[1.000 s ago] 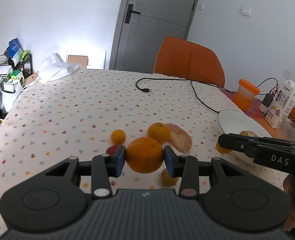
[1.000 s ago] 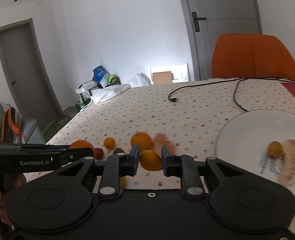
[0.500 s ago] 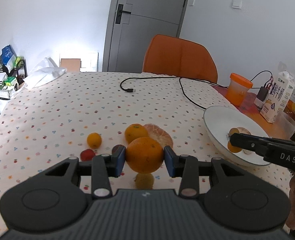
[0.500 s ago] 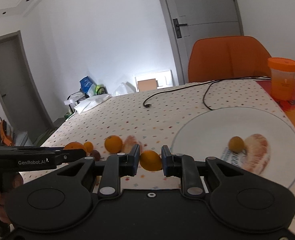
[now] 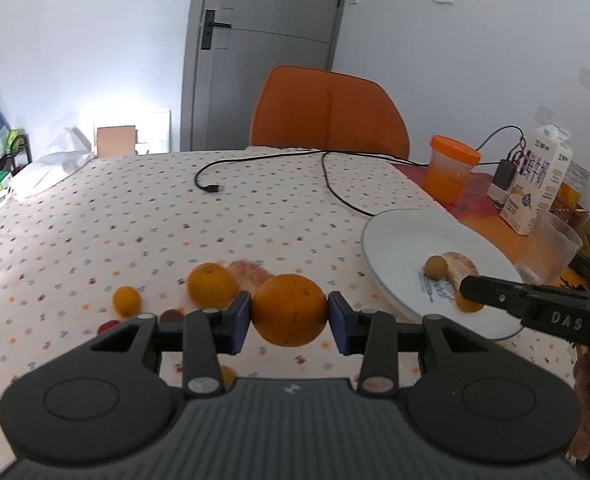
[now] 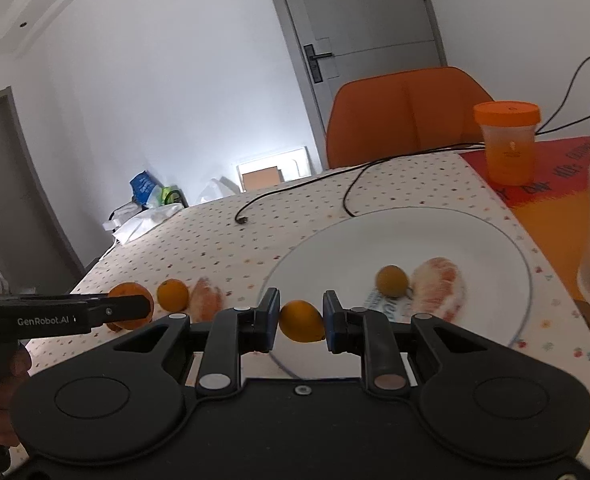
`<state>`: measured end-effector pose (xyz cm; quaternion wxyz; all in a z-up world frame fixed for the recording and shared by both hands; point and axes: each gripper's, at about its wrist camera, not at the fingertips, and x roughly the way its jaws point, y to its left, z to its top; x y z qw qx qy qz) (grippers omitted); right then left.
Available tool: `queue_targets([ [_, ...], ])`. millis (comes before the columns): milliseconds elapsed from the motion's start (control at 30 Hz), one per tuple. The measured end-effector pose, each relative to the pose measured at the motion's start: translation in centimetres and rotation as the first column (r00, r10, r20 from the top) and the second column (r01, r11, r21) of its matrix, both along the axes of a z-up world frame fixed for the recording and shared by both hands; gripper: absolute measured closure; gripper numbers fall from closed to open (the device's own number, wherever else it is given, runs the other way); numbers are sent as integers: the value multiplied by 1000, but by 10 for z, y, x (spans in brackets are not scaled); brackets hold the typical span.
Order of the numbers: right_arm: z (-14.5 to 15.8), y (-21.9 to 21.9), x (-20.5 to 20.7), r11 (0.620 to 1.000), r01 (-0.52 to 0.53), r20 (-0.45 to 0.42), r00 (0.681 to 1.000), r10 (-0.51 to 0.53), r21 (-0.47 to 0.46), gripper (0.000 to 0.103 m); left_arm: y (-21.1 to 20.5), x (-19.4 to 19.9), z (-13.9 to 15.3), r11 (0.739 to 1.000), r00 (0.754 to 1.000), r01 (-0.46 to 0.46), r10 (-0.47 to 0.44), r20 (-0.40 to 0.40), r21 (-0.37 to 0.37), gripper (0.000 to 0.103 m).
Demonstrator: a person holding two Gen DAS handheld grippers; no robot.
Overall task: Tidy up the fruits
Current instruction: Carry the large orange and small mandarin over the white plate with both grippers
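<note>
My left gripper (image 5: 289,322) is shut on a large orange (image 5: 289,310), held above the dotted tablecloth left of the white plate (image 5: 391,236). My right gripper (image 6: 301,322) is shut on a small orange citrus (image 6: 301,320) over the plate's (image 6: 475,224) near left rim. On the plate lie a small round fruit (image 6: 391,280) and a peeled citrus segment (image 6: 439,286). On the cloth sit another orange (image 5: 211,285), a peeled segment (image 5: 249,272), a small orange fruit (image 5: 126,300) and two dark red fruits (image 5: 109,326).
An orange-lidded jar (image 5: 453,172), a milk carton (image 5: 535,184) and a clear cup (image 5: 551,246) stand right of the plate. A black cable (image 5: 255,164) crosses the far cloth. An orange chair (image 5: 327,112) stands behind the table.
Both grippers have moved right toward the plate, each still holding its fruit. The right one has gone from beside the plate to over its near rim.
</note>
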<state>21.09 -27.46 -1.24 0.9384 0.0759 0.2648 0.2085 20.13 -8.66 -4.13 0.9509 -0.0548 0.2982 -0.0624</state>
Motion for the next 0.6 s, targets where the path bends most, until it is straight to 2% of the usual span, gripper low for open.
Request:
queue_targets([
  [100,-4,-6,1,1000,17,-12,1000,-17,4,74,-10,4,2,1000,1000,22,-22,3,9,63],
  [600,-9,-41,-7,996,83,-17,996,-82,41,66,-64,24,6,991,991,129,-130,11,44,63],
])
